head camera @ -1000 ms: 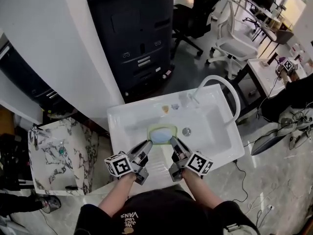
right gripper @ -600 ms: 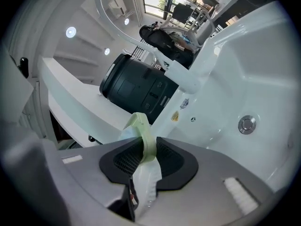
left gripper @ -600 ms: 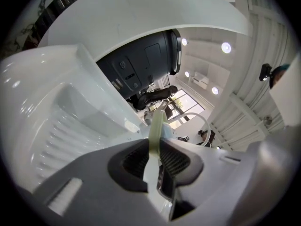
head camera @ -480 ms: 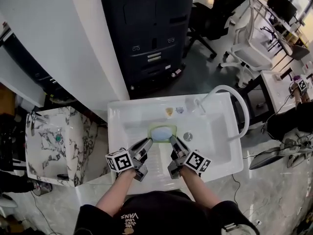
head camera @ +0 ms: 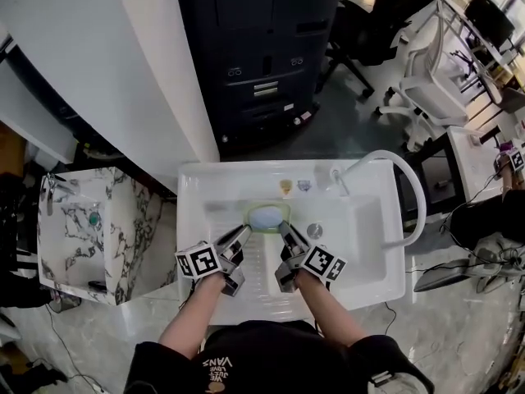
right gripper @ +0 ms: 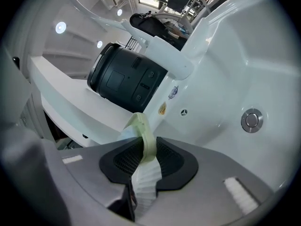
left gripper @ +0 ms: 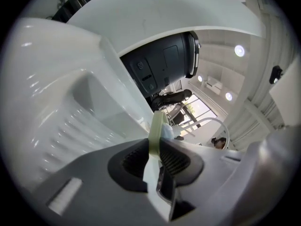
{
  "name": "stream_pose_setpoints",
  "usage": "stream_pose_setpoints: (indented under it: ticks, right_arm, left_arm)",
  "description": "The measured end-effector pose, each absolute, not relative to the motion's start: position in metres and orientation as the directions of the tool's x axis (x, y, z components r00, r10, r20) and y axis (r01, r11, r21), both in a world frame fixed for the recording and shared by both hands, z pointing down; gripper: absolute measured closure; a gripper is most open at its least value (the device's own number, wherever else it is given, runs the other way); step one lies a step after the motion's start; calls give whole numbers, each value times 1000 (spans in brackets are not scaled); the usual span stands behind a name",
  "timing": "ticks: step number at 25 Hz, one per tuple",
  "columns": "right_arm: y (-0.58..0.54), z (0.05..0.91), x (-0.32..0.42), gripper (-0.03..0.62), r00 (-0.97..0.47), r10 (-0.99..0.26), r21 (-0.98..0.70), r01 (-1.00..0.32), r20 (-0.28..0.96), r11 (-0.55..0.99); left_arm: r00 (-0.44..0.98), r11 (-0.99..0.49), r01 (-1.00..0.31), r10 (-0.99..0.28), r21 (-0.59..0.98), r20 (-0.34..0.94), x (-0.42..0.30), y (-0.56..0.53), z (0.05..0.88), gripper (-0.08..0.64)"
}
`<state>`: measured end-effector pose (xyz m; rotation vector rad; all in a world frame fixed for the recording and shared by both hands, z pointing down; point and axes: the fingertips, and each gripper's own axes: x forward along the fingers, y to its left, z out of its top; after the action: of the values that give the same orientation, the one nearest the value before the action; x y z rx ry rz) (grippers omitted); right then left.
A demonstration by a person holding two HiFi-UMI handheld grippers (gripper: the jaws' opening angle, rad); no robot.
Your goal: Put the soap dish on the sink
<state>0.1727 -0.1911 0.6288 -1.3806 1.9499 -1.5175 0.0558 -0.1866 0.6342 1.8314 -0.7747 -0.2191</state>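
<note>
Left gripper (head camera: 244, 234) and right gripper (head camera: 285, 230) each clamp a thin rim of your soap dish (head camera: 268, 217) above the sink (head camera: 191, 220): likely light, stiff and slippery, best held by both edges.

a big dark office machine (head camera: 262, 48) with drawers stands at the top, just beside a broad white curved panel (head camera: 107, 72). at the left sits a marble-patterned basin (head camera: 74, 245) — grey veins on white. a white office chair (head camera: 426, 89) and a dark chair (head camera: 369, 23) stand on the grey floor (head camera: 344, 130) — upper right.
</note>
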Motion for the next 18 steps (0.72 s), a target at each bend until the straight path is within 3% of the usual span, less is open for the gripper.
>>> stream_pose_setpoints:
  ticks: [18]
  right_arm:
    - [-224, 660, 167, 509, -505, -785, -860, -505, 359, -69]
  left_arm:
    - [745, -84, -370, -622, 925, 241, 53, -215, 662, 439]
